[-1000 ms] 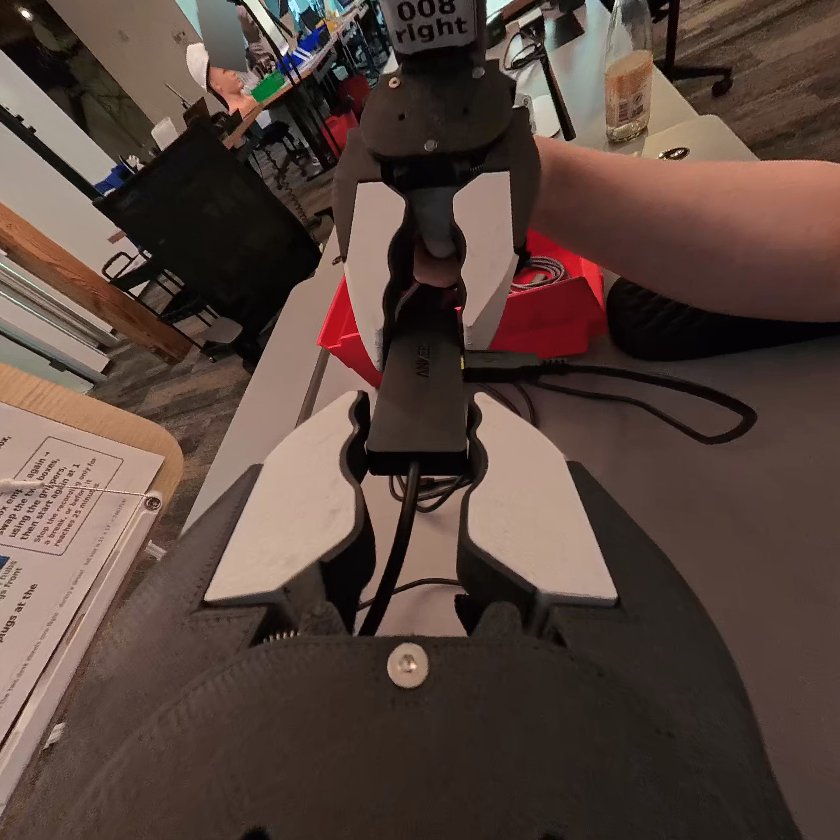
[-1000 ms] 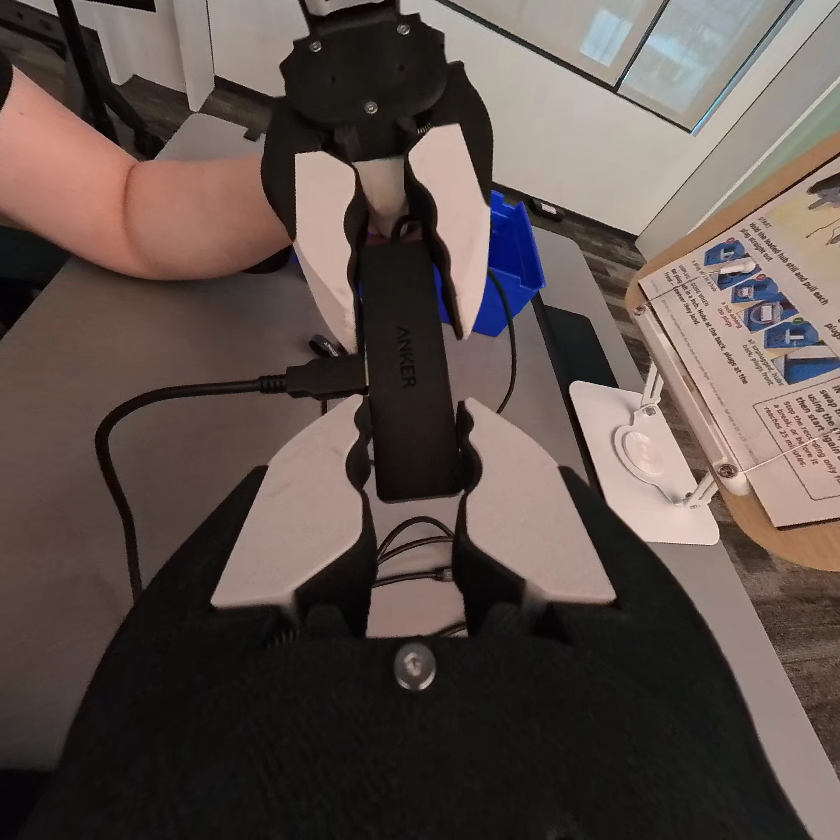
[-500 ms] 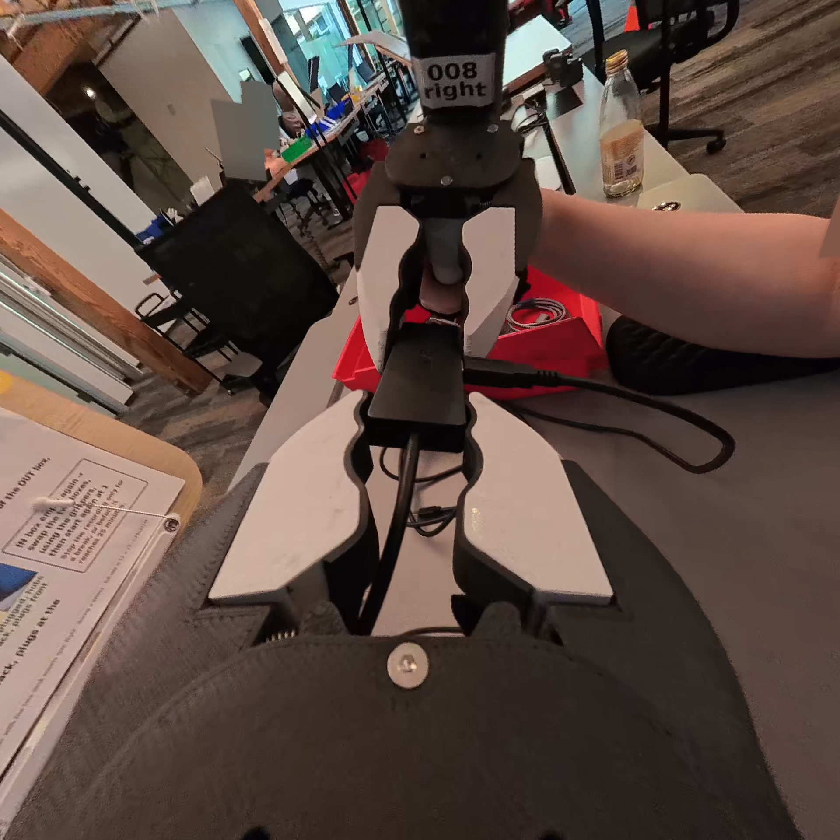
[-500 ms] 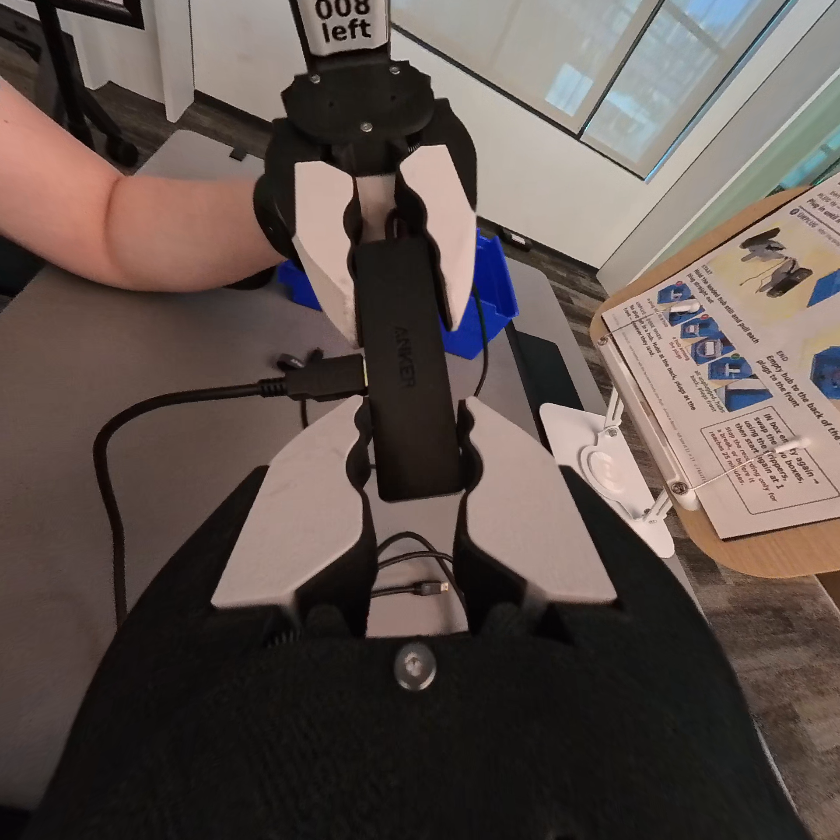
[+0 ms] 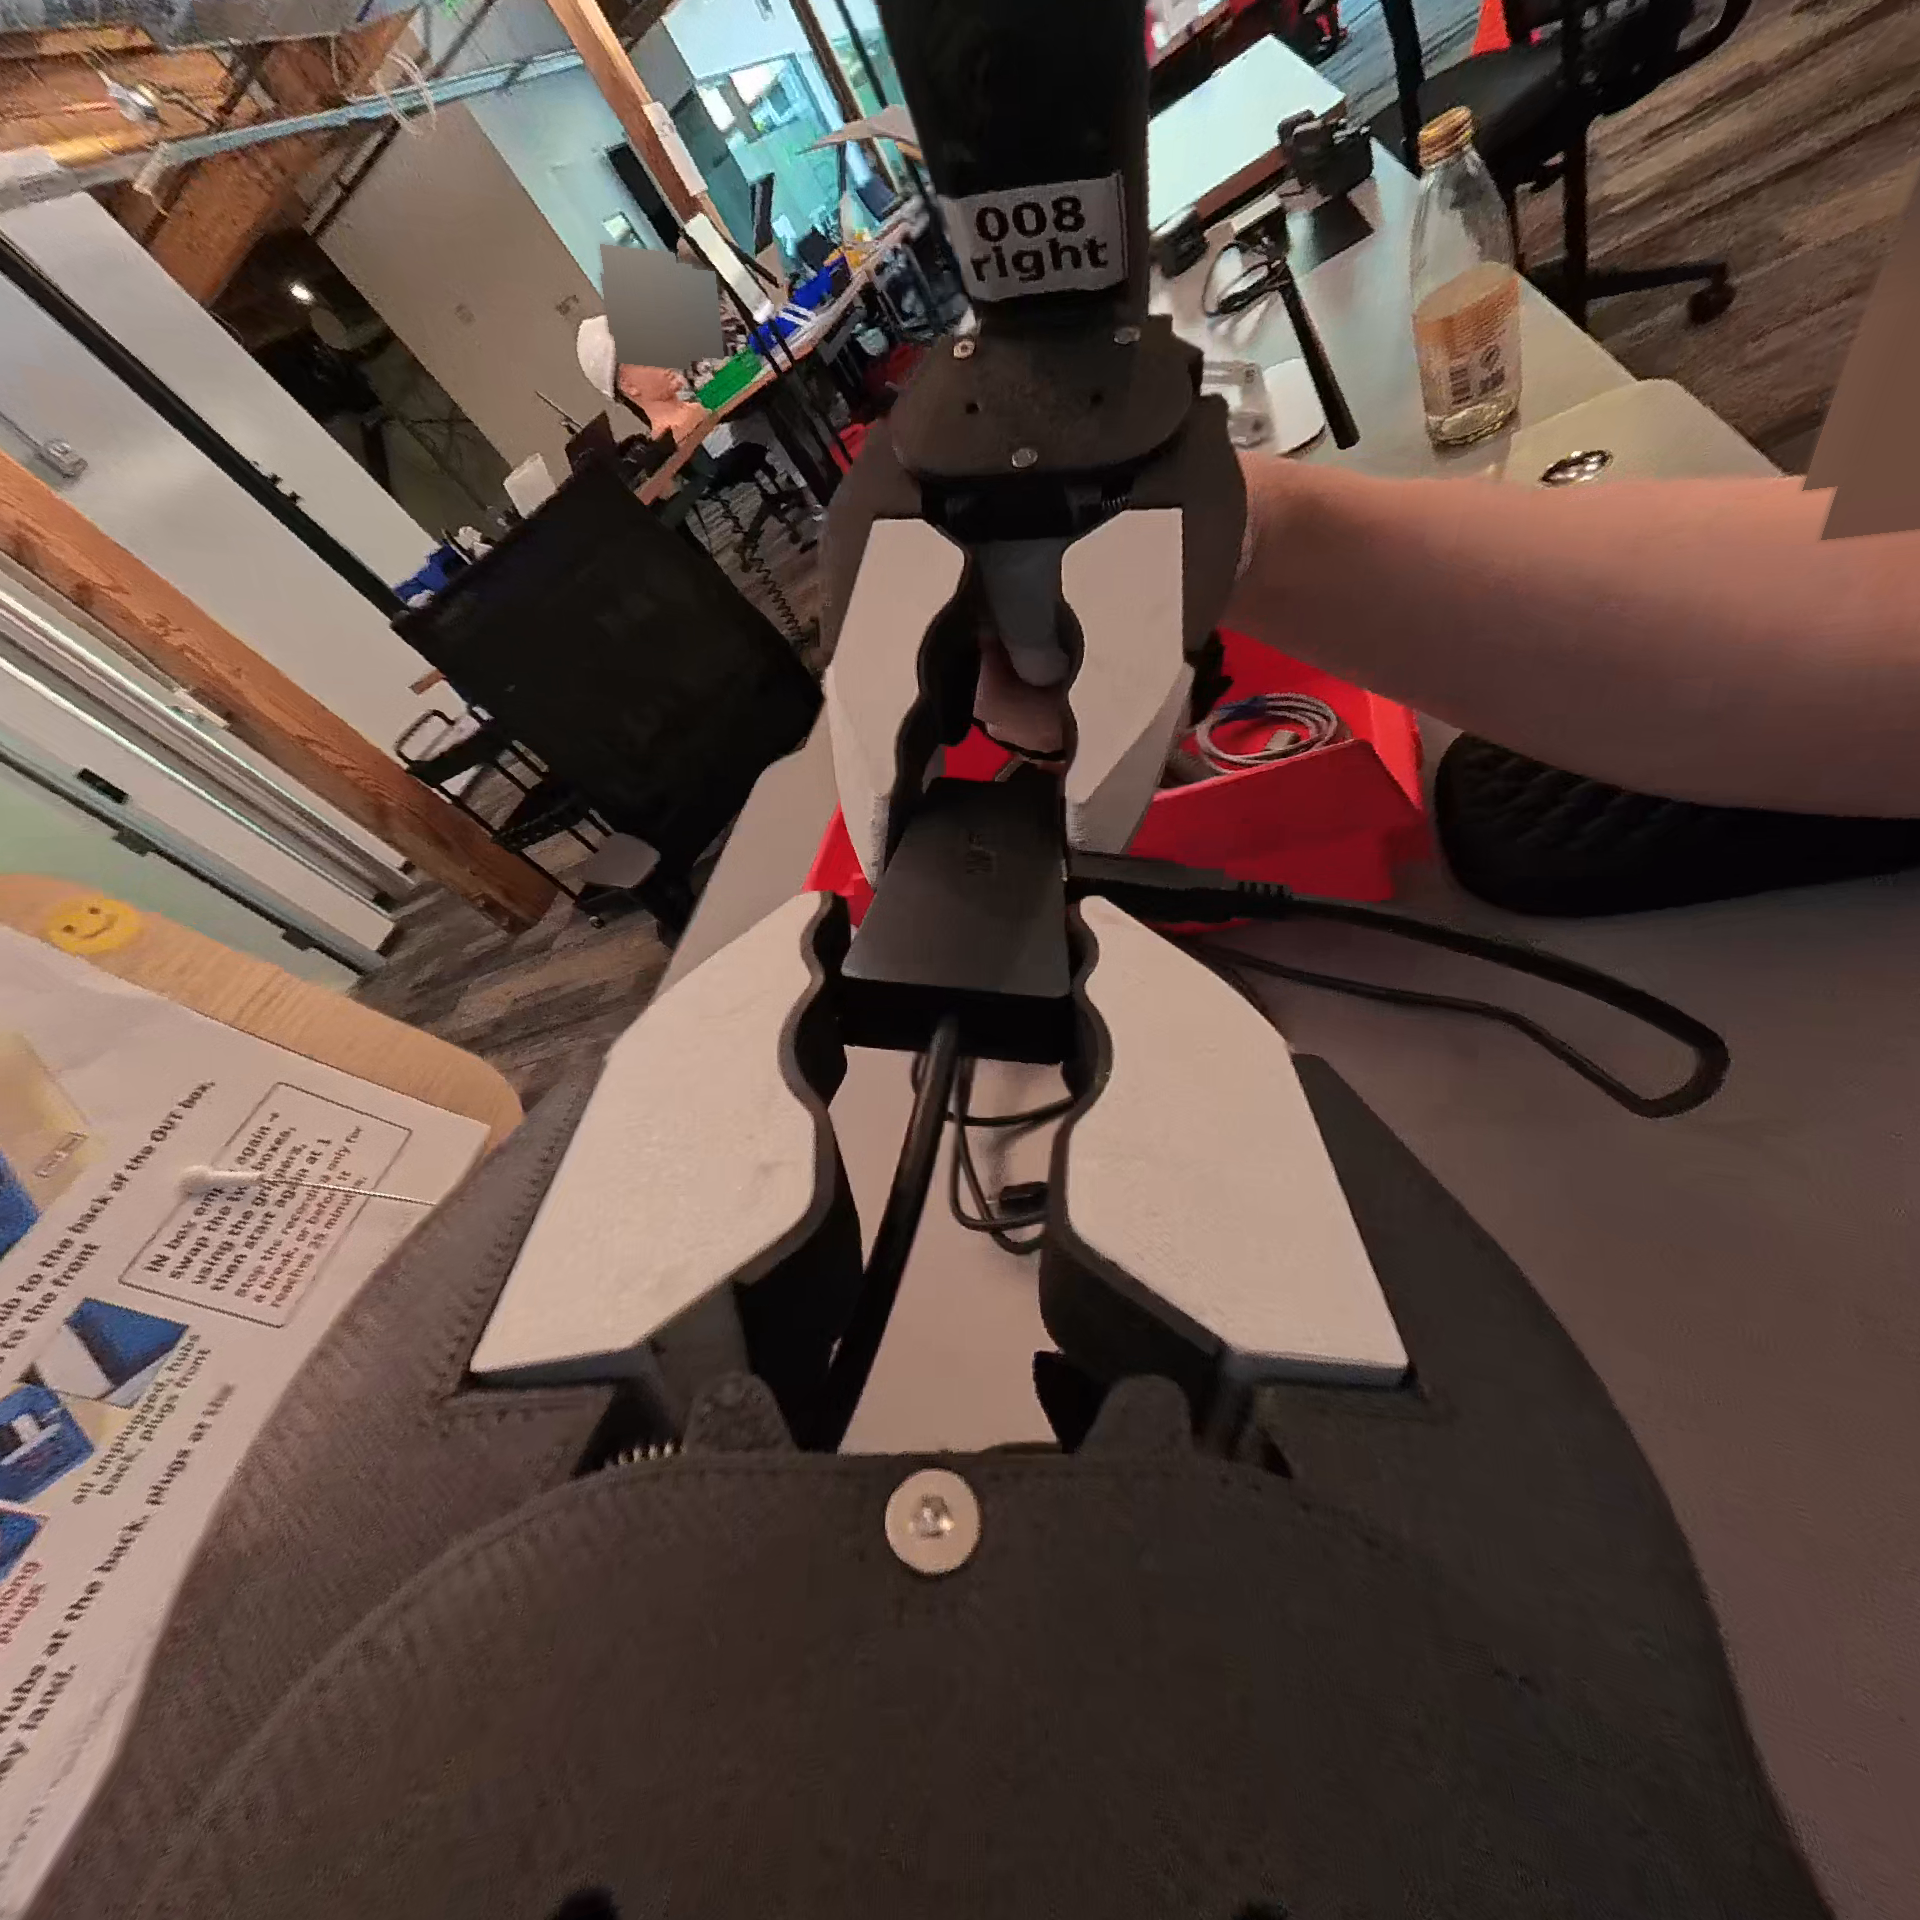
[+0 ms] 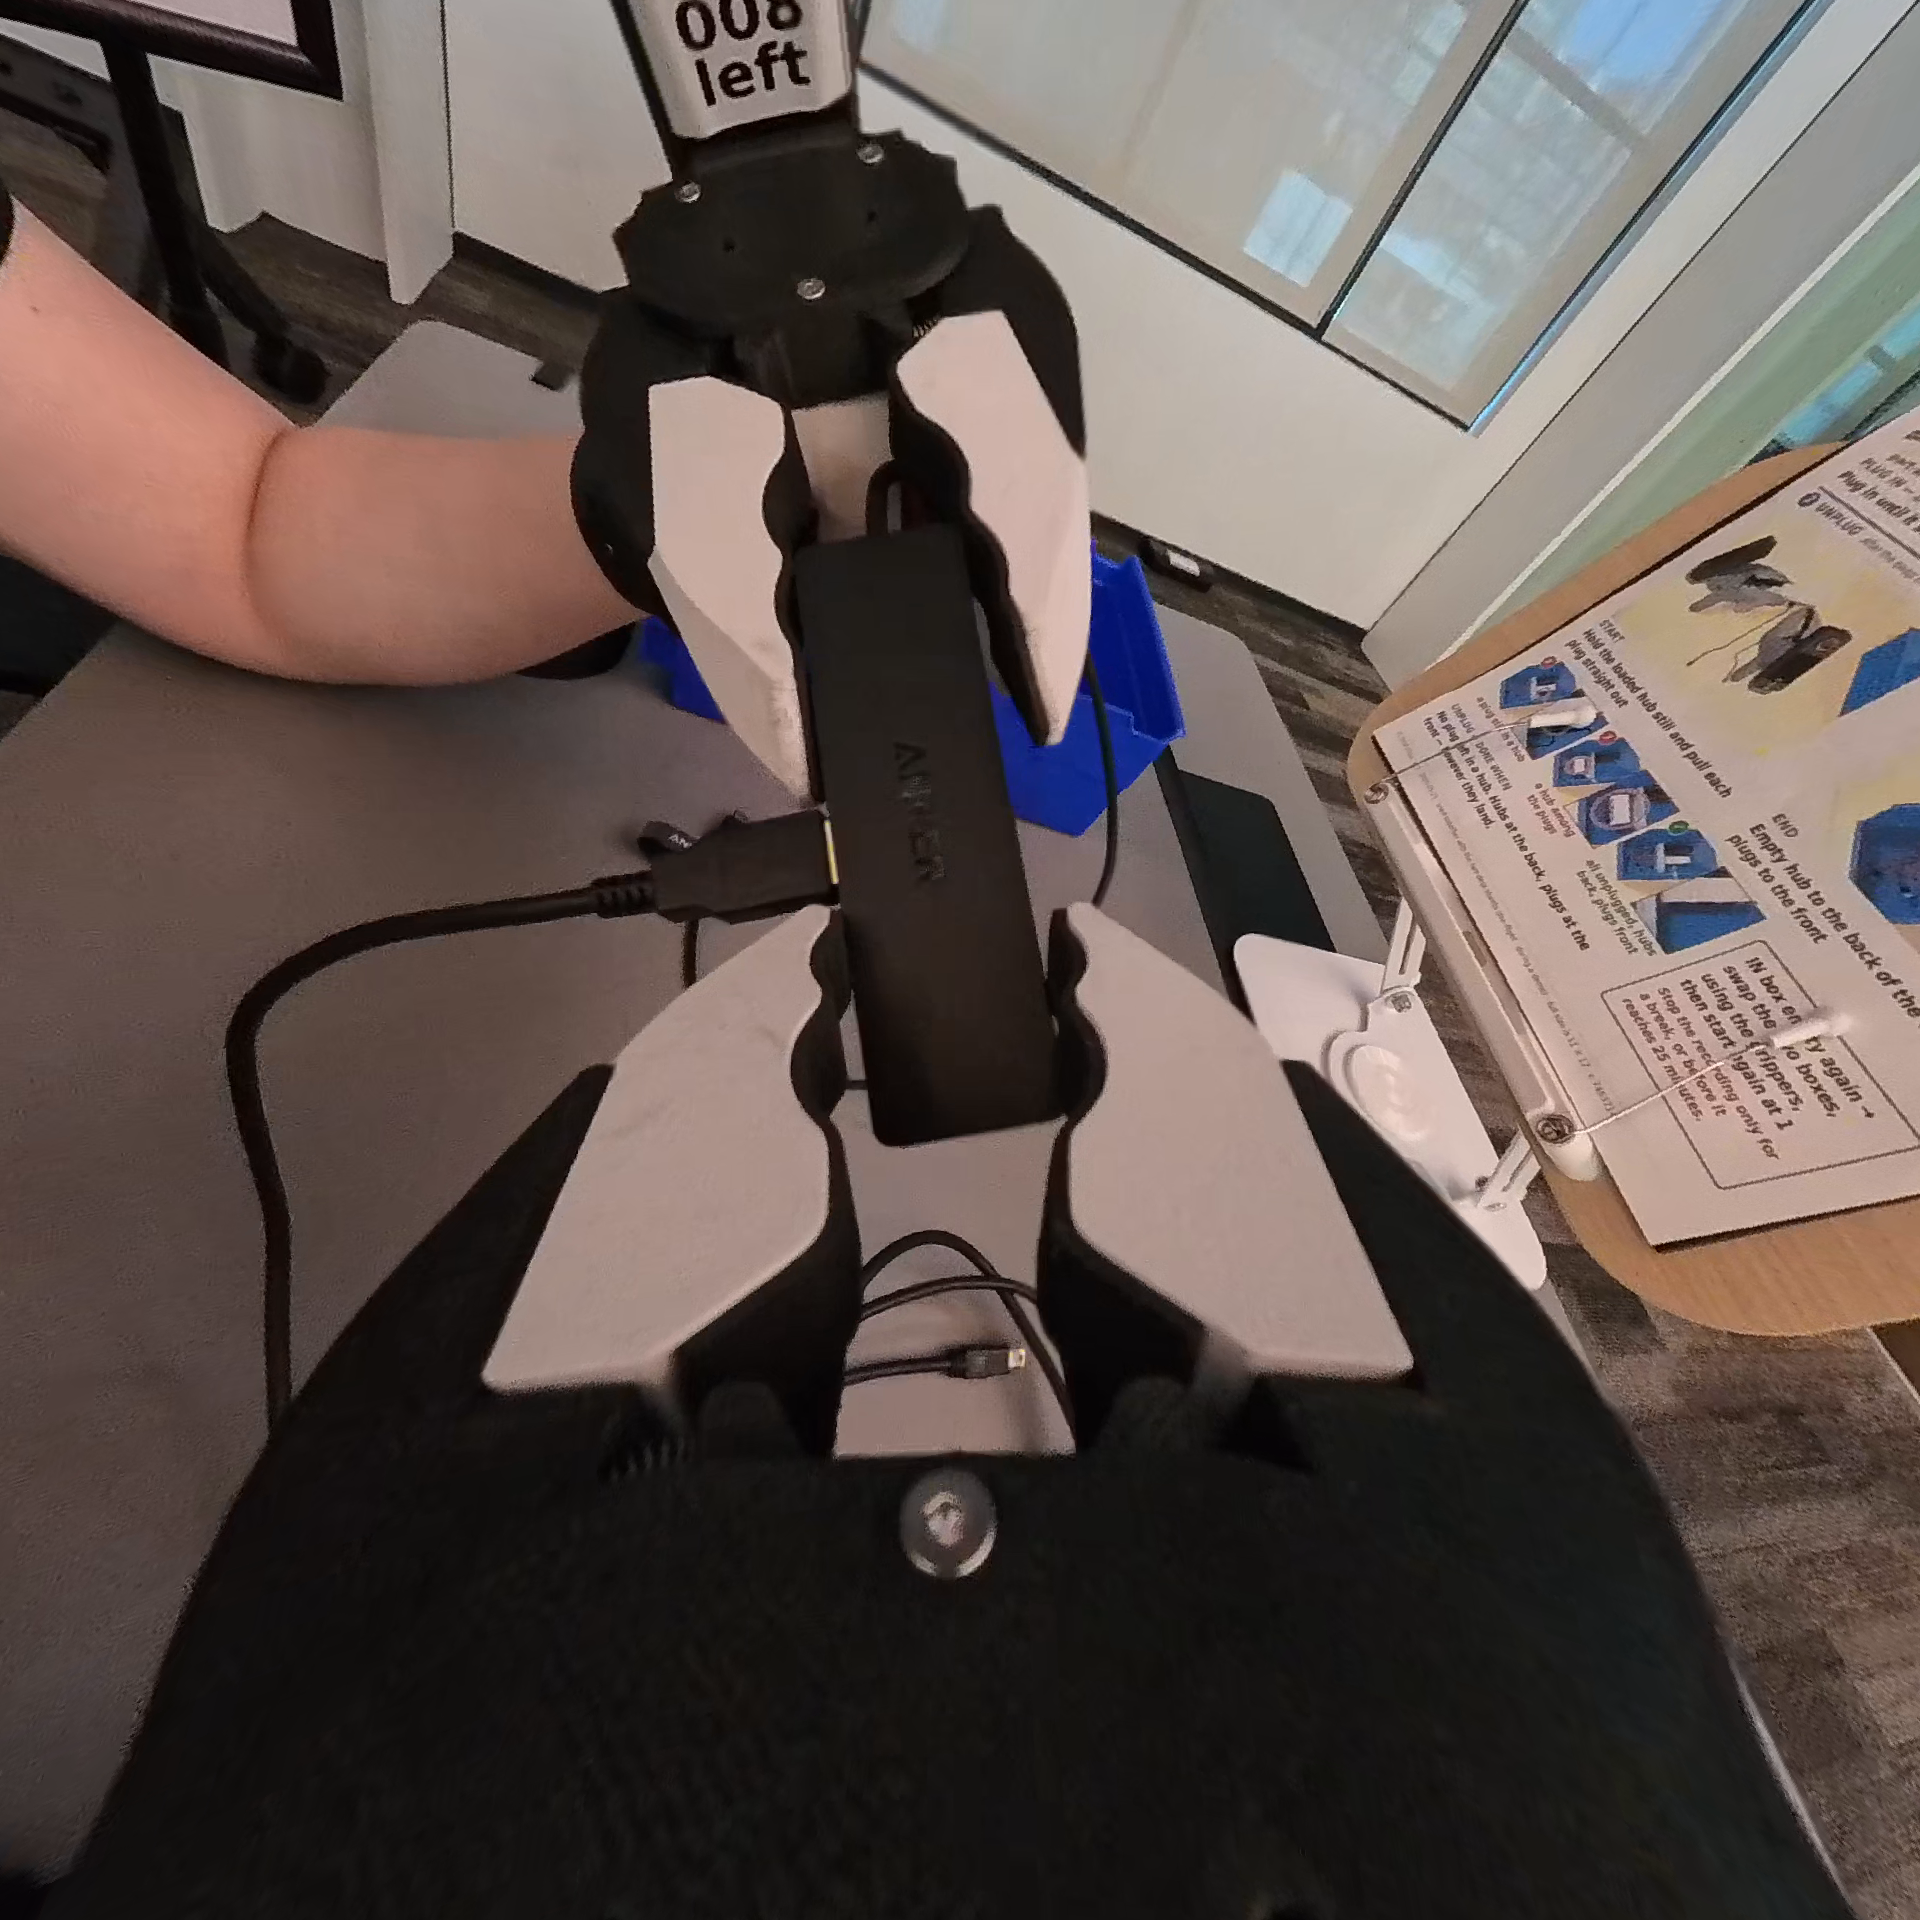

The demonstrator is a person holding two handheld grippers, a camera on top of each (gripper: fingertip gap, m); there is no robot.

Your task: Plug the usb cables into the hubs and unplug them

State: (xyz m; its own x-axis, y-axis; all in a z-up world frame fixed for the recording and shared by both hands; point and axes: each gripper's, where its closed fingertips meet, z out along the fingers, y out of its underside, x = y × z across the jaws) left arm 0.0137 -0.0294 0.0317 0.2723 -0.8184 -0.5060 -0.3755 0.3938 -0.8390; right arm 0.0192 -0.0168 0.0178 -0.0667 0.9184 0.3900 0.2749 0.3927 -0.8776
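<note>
A black USB hub (image 6: pixel 925 904) hangs above the grey table, held at both ends. My right gripper (image 6: pixel 945 925) is shut on its near end. My left gripper (image 6: pixel 925 748) faces it, shut on the far end. In the left wrist view my left gripper (image 5: pixel 956 935) clamps the hub (image 5: pixel 971 894) where the hub's own cable (image 5: pixel 904 1195) leaves it, and my right gripper (image 5: pixel 982 821) holds the other end. A black plug (image 6: pixel 743 883) on a thick cable (image 6: pixel 312 997) sits in the hub's side port, with a strip of its metal showing.
A thin loose cable (image 6: pixel 977 1361) lies on the table under the hub. A red bin (image 5: pixel 1299 810) and a blue bin (image 6: pixel 1132 665) stand at opposite table ends. An instruction sheet (image 6: pixel 1714 883) on a wooden board and a white stand (image 6: pixel 1382 1091) flank the table. A black pad (image 5: pixel 1610 831) lies under the forearm. The tips of both grippers are at nearly the same place.
Both grippers stay shut on the hub and have risen with it, tilting upward so more of the room shows. The plug stays in the side port.
</note>
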